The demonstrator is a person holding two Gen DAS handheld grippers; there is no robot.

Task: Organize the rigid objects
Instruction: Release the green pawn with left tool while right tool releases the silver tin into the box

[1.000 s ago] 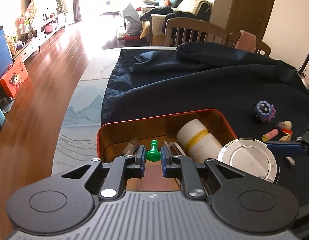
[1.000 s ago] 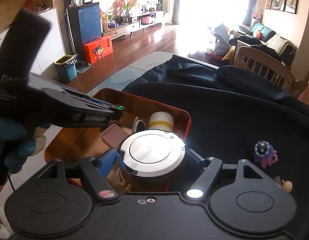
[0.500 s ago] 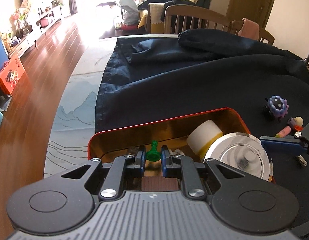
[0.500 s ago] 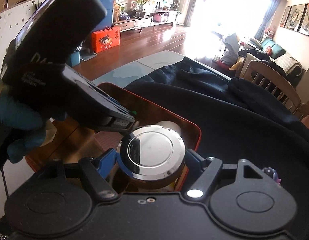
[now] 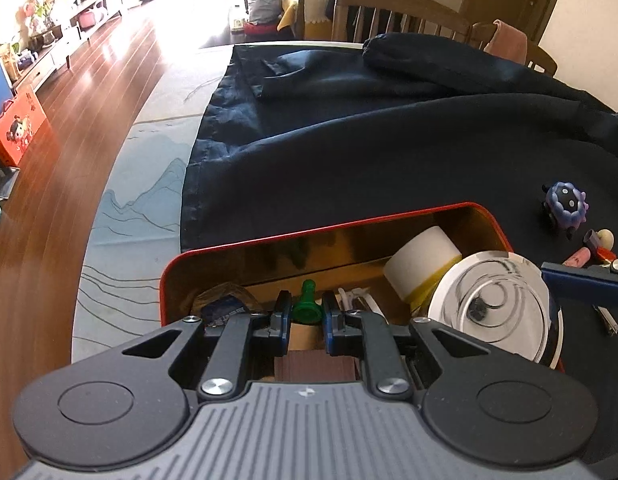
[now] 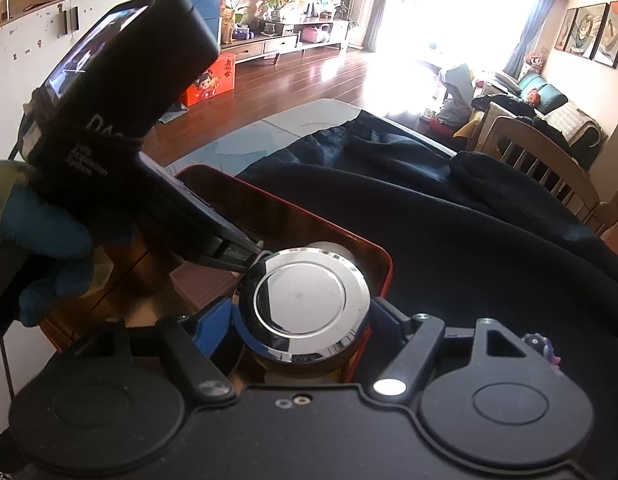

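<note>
My left gripper (image 5: 305,312) is shut on a small green pawn-shaped piece (image 5: 307,305) and holds it low inside the red tin box (image 5: 317,234). My right gripper (image 6: 305,320) is shut on a round chrome-lidded jar (image 6: 307,300) and holds it over the right end of the box (image 6: 383,276). The jar also shows in the left wrist view (image 5: 495,306), next to a white and yellow tape roll (image 5: 423,268). The left gripper's body (image 6: 121,136) fills the left of the right wrist view; its fingers reach down beside the jar.
A brown ribbed block (image 5: 315,366), a wrapped item (image 5: 225,304) and white cord lie in the box. A purple spiky toy (image 5: 565,204) and small pink and red pieces (image 5: 589,250) sit on the dark cloth (image 5: 389,144). Wooden chairs (image 5: 393,12) stand behind the table.
Both grippers have lowered into the box. The pawn has gone deeper toward the box floor. The jar has moved in over the box's right end, close to the left gripper.
</note>
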